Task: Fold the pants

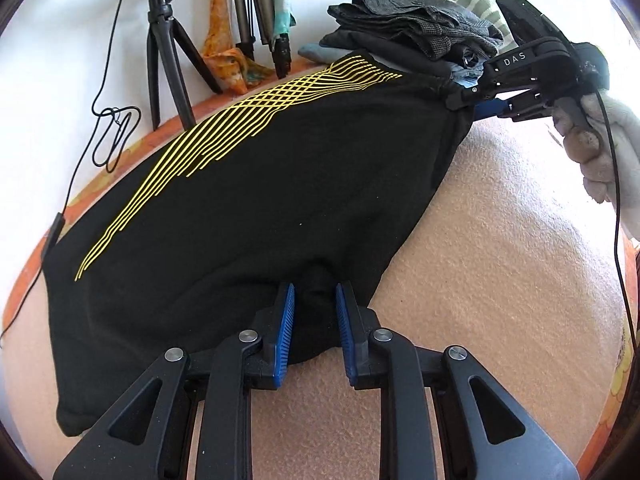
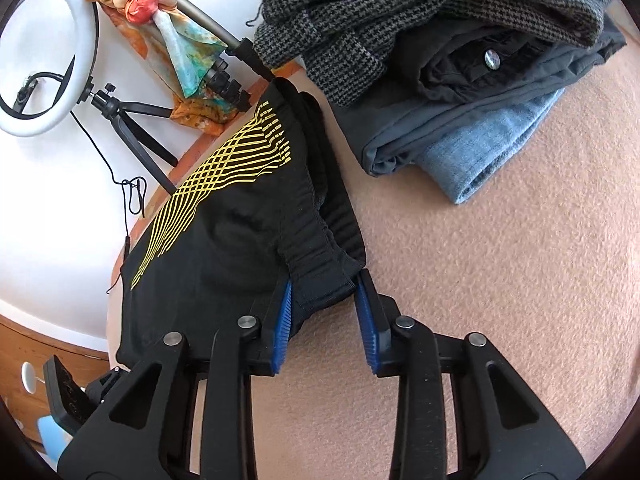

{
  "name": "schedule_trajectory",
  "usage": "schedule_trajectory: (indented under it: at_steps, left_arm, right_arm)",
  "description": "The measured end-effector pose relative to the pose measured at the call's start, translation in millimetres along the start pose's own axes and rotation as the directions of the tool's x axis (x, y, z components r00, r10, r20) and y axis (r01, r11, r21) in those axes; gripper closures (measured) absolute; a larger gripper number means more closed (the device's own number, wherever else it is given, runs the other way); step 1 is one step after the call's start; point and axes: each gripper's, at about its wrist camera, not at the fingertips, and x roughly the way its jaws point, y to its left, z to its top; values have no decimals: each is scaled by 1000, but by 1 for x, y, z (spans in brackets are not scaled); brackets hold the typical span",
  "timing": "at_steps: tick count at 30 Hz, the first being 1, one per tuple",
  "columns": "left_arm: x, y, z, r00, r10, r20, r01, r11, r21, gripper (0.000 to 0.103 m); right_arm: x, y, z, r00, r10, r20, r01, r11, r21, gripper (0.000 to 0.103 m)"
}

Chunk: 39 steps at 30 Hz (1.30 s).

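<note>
Black pants (image 1: 256, 184) with a yellow line pattern (image 1: 224, 136) lie spread on a beige blanket (image 1: 500, 280). My left gripper (image 1: 315, 292) has its blue-padded jaws around a bunched bit of the pants' near edge, the fabric filling the narrow gap. My right gripper (image 2: 326, 290) straddles the elastic waistband (image 2: 320, 240) corner, its jaws wider apart with the fabric between them. The right gripper also shows in the left wrist view (image 1: 466, 98), at the far right end of the pants, held by a gloved hand (image 1: 600, 148).
A pile of folded clothes (image 2: 460, 80) sits on the blanket just beyond the waistband: houndstooth, dark grey and light blue items. A ring light on a tripod (image 2: 48, 52), coloured scarves (image 2: 176, 52) and cables (image 1: 116, 136) stand past the blanket's orange edge (image 1: 168, 132).
</note>
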Motion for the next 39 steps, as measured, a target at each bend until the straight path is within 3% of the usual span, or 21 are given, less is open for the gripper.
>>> schedule_trajectory:
  at_steps: [6,12,13,16,19,24,31,36,39]
  left_arm:
    - [-16,-9,4,999,18,30,-19,999,27,83]
    - [-26,-45,30,995,-14,100,6,997,80,83]
    - [-25,-52,38,994,-21,108,12,996,86,78]
    - [-19,-70,64,990,-70,121,57,993,108,50]
    - [-10,-92,89,987,-93,128,70,983,172,47]
    - [21,-131,123,995,-75,63,52,948,314,44]
    - [71,-161,146,999,-35,-21,40,918,395,43]
    - [94,-164,146,999,5,-48,14,914,405,43]
    - [97,-158,149,999,-17,-32,27,928,372,43]
  right_arm:
    - [-13,-1,-1,1000,22,-11,-22,1000,0,64]
    - [-59,-25,0,998,44,48,-44,999,7,59]
    - [-67,-29,2,997,50,57,-51,999,11,59]
    - [-92,-43,4,993,78,84,-81,996,27,59]
    - [-111,-51,6,990,99,104,-102,994,27,59]
    - [-133,-56,10,982,138,127,-143,989,32,59]
    - [-136,-59,16,976,183,121,-192,979,66,58]
    - [-135,-63,18,974,189,120,-200,976,85,57]
    - [-132,-66,20,974,195,113,-206,974,96,57]
